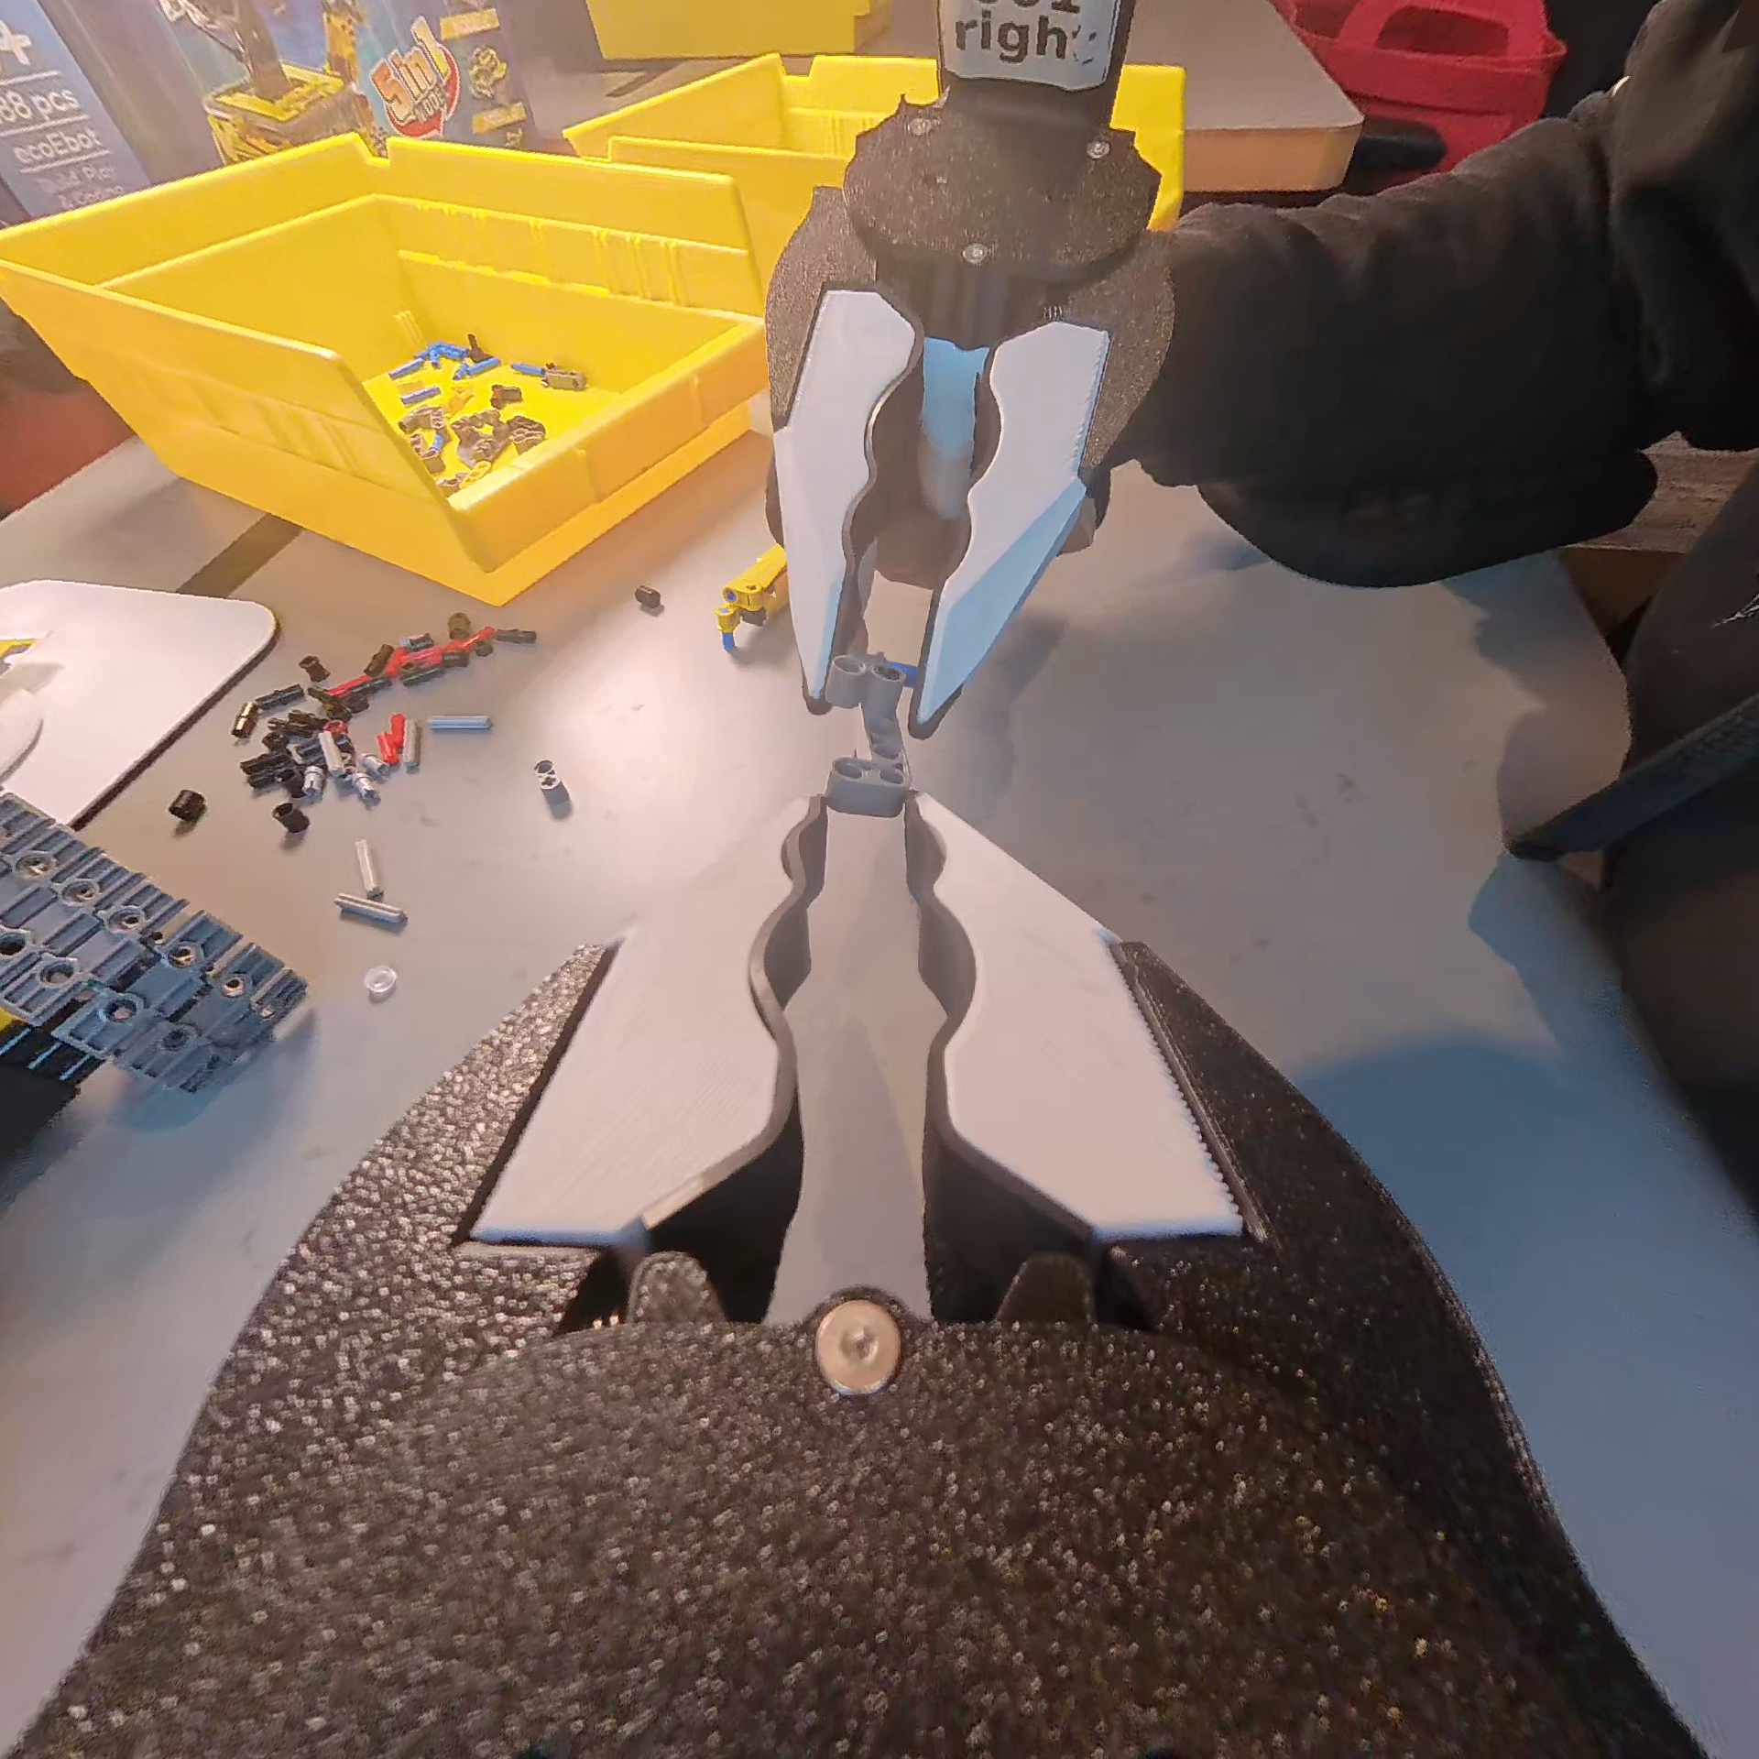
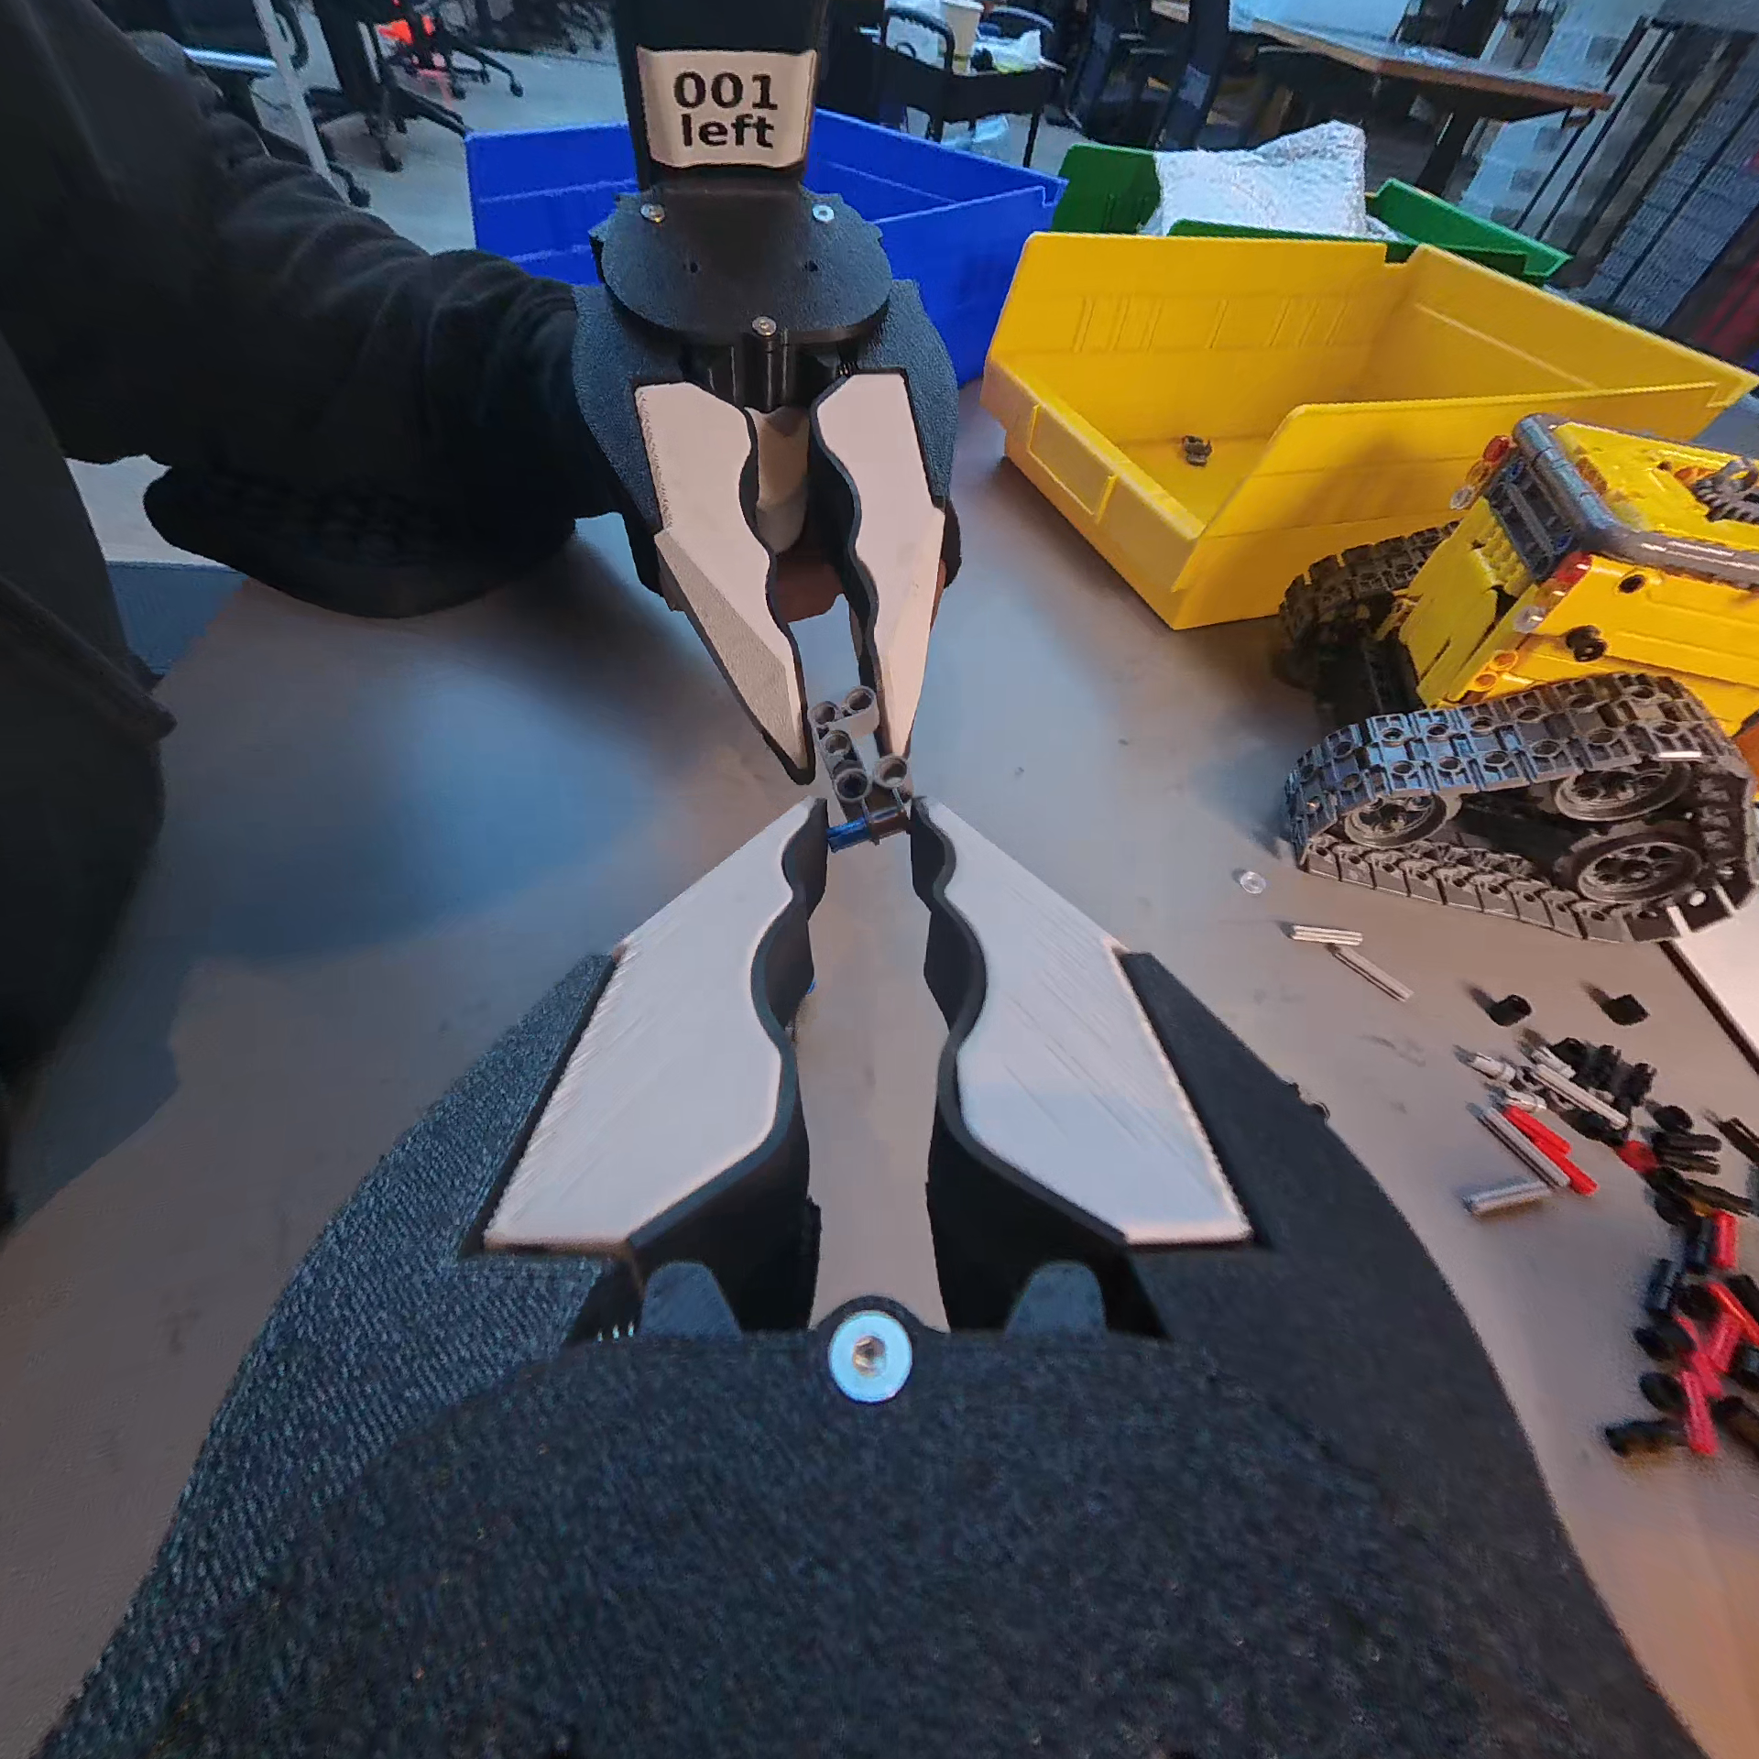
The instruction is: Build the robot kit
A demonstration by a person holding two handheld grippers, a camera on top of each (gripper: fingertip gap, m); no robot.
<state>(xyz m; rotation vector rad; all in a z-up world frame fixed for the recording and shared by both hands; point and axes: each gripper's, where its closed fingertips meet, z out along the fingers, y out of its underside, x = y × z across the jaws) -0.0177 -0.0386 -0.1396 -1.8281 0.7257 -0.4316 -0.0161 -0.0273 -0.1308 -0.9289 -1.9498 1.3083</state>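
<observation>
My left gripper (image 1: pixel 864 807) and my right gripper (image 1: pixel 861 700) meet tip to tip above the grey table (image 1: pixel 1190 809). Between them is a small grey beam assembly (image 1: pixel 868 738) with round holes. The left gripper is shut on its near end. The right gripper is shut on its far end, where a blue pin (image 2: pixel 850 834) sticks out sideways. In the right wrist view my right gripper (image 2: pixel 868 817) is at the bottom, the left gripper (image 2: pixel 852 757) faces it, and the assembly (image 2: pixel 847 742) spans the gap. Black-gloved hands hold both grippers.
A yellow bin (image 1: pixel 533 533) with small parts stands at back left, and loose black, red and grey pins (image 1: pixel 362 704) lie on the table. A yellow tracked vehicle model (image 2: pixel 1542 761), an almost empty yellow bin (image 2: pixel 1095 457), a blue bin (image 2: pixel 533 190) and green bins (image 2: pixel 1428 224) show in the right wrist view. Both grippers' tips are close together, under 4 cm apart. The yellow tracked vehicle model (image 2: pixel 1542 761) is about 20 cm from both grippers' fingertips.
</observation>
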